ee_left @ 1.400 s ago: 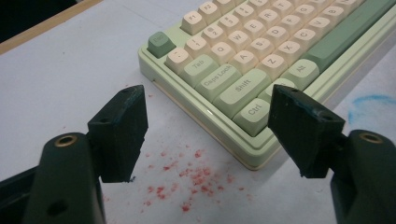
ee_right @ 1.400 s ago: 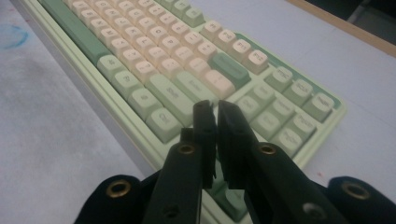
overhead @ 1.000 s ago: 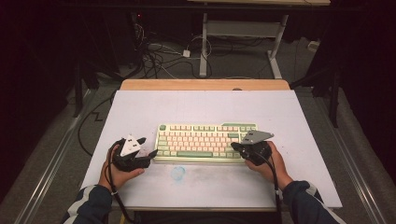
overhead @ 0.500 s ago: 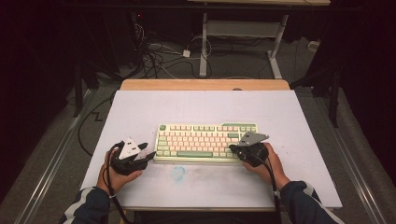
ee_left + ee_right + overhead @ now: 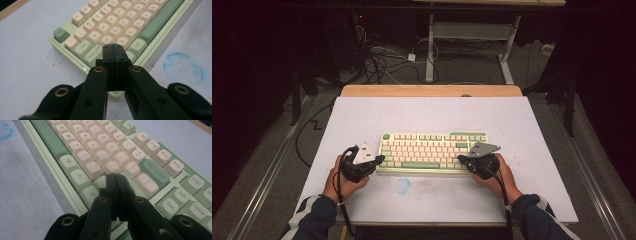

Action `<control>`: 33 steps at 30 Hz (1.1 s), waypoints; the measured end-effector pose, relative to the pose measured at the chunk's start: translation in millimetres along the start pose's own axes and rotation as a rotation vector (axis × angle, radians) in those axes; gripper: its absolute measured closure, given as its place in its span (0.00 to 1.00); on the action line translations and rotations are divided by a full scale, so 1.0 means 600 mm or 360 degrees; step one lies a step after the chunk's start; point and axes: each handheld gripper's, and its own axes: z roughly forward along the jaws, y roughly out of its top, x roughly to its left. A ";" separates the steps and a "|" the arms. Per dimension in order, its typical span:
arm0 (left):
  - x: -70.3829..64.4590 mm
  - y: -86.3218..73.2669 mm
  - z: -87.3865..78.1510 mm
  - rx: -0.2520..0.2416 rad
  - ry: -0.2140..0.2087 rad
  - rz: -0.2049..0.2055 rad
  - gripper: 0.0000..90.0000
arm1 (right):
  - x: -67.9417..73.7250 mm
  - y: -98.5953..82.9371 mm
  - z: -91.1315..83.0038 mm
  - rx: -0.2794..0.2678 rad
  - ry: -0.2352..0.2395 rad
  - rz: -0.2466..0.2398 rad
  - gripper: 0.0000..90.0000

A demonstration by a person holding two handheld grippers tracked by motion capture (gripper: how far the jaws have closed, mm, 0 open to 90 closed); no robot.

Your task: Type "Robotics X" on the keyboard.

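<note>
Both grippers have eased slightly nearer the keyboard, which lies mid-surface toward the near edge. Left gripper and right gripper hover over its ends, jaws closed, holding nothing.

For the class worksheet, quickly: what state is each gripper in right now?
Left gripper: closed, holding nothing, tips over the keyboard's left end.
Right gripper: closed, holding nothing, tips over the keyboard's right side.

Matt plastic keyboard with smooth keycaps on a chalky, smudged table cover; black matt claws.
</note>
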 end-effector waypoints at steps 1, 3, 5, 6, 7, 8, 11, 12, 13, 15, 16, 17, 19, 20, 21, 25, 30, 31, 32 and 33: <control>-0.005 0.006 0.010 0.0009 -0.0011 0.0013 0.97 | 0.000 0.000 0.000 -0.0002 0.0001 0.0000 1.00; -0.008 0.010 0.015 0.0009 -0.0023 0.0012 0.97 | 0.000 0.000 0.000 -0.0003 0.0000 0.0001 1.00; -0.015 0.014 0.025 0.0020 -0.0033 0.0031 0.97 | 0.000 -0.001 0.000 -0.0005 -0.0004 -0.0001 1.00; -0.017 0.017 0.030 0.0018 -0.0039 0.0037 0.97 | 0.000 -0.001 0.000 -0.0005 -0.0004 -0.0001 1.00; -0.020 0.019 0.034 0.0024 -0.0048 0.0035 0.97 | 0.001 -0.001 0.000 -0.0006 -0.0006 -0.0002 1.00; -0.025 0.022 0.043 0.0033 -0.0051 0.0054 0.97 | 0.001 -0.001 0.000 -0.0007 -0.0007 -0.0002 1.00; -0.028 0.025 0.051 0.0046 -0.0059 0.0046 0.97 | 0.001 -0.001 0.000 -0.0007 -0.0010 -0.0004 1.00; -0.029 0.026 0.054 0.0050 -0.0059 0.0054 0.97 | 0.001 -0.001 0.000 -0.0008 -0.0011 -0.0003 1.00; -0.030 0.028 0.057 0.0052 -0.0063 0.0053 0.97 | 0.001 -0.001 0.000 -0.0008 -0.0011 -0.0003 1.00; -0.033 0.030 0.063 0.0062 -0.0074 0.0052 0.97 | 0.002 -0.001 0.000 -0.0008 -0.0012 -0.0002 1.00; -0.035 0.031 0.067 0.0066 -0.0072 0.0061 0.97 | 0.002 -0.001 0.000 -0.0008 -0.0013 -0.0002 1.00; -0.037 0.031 0.070 0.0069 -0.0078 0.0061 0.97 | 0.002 -0.001 0.000 -0.0008 -0.0013 -0.0002 1.00; -0.040 0.032 0.077 0.0087 -0.0080 0.0065 0.97 | 0.002 -0.001 0.000 -0.0009 -0.0015 0.0000 1.00; -0.041 0.032 0.081 0.0096 -0.0076 0.0069 0.97 | 0.002 -0.001 0.000 -0.0006 -0.0016 -0.0001 1.00; -0.042 0.033 0.084 0.0101 -0.0078 0.0072 0.97 | 0.003 -0.001 0.000 -0.0007 -0.0017 -0.0002 1.00; -0.047 0.033 0.098 0.0123 -0.0084 0.0076 0.97 | 0.003 -0.001 0.000 -0.0008 -0.0017 -0.0002 1.00; -0.052 0.036 0.113 0.0147 -0.0085 0.0098 0.97 | 0.003 -0.001 0.000 -0.0006 -0.0017 -0.0003 1.00; -0.052 0.037 0.116 0.0149 -0.0089 0.0091 0.97 | 0.003 -0.001 0.000 -0.0008 -0.0016 -0.0001 1.00; -0.054 0.038 0.121 0.0152 -0.0084 0.0100 0.97 | 0.003 -0.001 0.000 -0.0008 -0.0018 -0.0003 1.00; -0.054 0.038 0.121 0.0152 -0.0084 0.0100 0.97 | 0.003 -0.001 0.000 -0.0006 -0.0018 -0.0003 1.00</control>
